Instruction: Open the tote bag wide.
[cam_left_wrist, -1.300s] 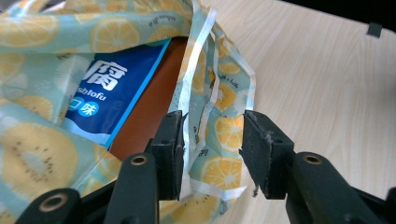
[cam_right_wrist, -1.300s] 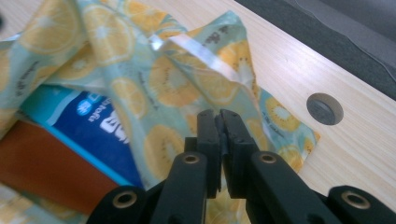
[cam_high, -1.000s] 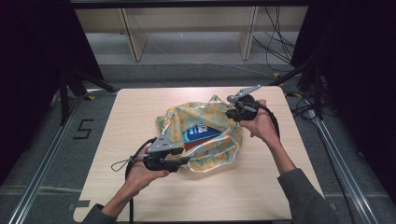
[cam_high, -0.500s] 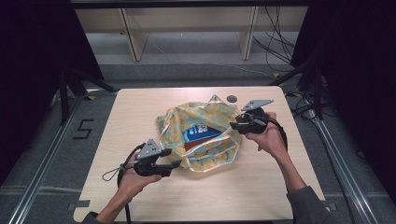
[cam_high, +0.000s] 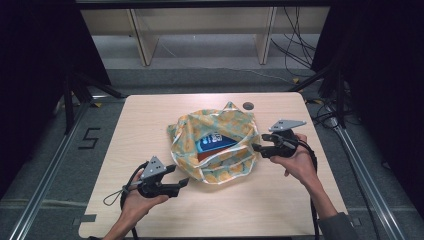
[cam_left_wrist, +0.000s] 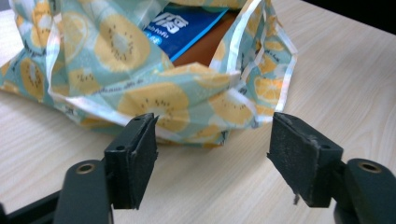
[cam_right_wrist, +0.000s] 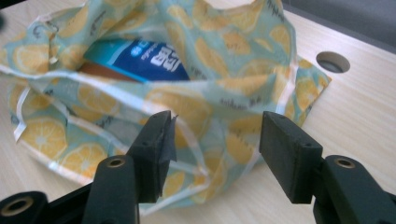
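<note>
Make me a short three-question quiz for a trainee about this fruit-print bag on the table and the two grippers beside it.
1. True or false: the left gripper is clamped on the fruit-print bag.
2. Multiple choice: what shows inside the bag's open mouth? A) a blue packet B) a green bottle C) a red ball
3. Fill in: near the table's far edge, beyond the bag, is a round ____.

Key
1. False. Its jaws stand apart with nothing between them, just off the bag's near edge.
2. A. The blue packet with white print lies inside.
3. Hole. The right gripper is also open, beside the bag's right edge.
</note>
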